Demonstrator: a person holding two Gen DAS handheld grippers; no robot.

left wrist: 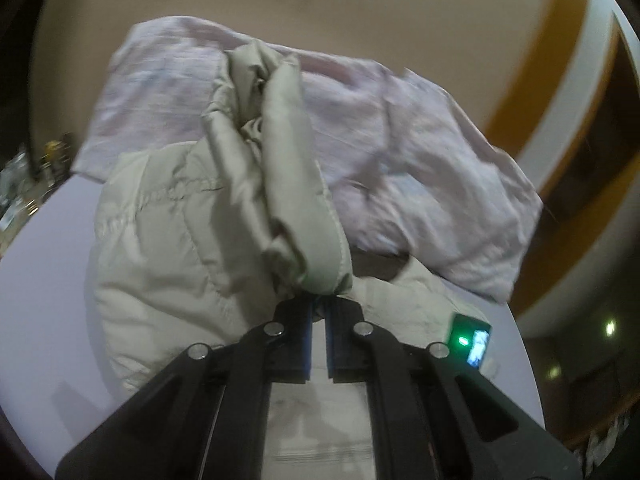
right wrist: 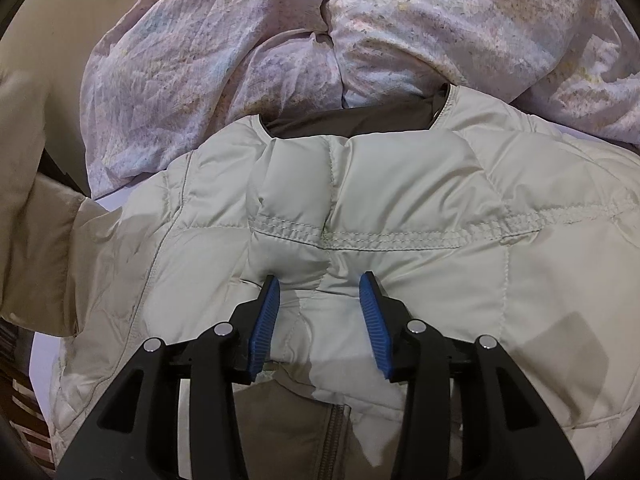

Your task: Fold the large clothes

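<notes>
While the left tool (left wrist: 318,308) is clamped on a lifted sleeve (left wrist: 296,184) of the pale puffer jacket (right wrist: 360,208), which lies on the bed below a floral duvet (right wrist: 224,52) at twelve o'clock, the right tool (right wrist: 320,280) presses its parted fingers into the jacket's middle.

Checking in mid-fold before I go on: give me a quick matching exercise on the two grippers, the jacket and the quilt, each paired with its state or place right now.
Things:
1. left gripper
2. right gripper
3. puffer jacket
4. floral quilt

States:
A. bunched up beyond the jacket's collar
B. jaws apart, tips pressing on the jacket's back
C. spread on the bed, collar away from the cameras
D. clamped on a lifted sleeve

Pairs: 1-D, 2-B, 3-C, 4-A
</notes>
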